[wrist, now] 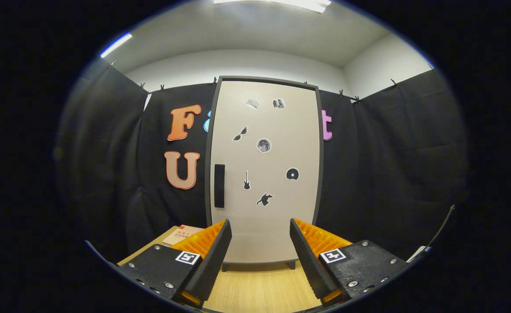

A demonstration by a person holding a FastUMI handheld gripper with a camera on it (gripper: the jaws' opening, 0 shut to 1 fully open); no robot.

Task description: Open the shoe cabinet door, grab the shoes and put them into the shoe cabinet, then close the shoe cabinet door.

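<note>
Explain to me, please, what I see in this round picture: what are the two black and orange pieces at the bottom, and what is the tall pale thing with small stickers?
The picture comes from a fisheye camera that rides on a hand-held tool, so everything looks curved. The two black and orange pieces are the fingers of its gripper; a person carries it, there is no robot arm. The fingers stand apart and hold nothing.

Beyond them stands the shoe cabinet, upright on a wooden floor. Its pale door is closed and carries small dark stickers. The black bar near the door's left edge is the handle, which the gripper will probably pull first. Left of the cabinet, a cardboard box peeks out behind the left finger. Black cloth forms the wall behind.
</note>
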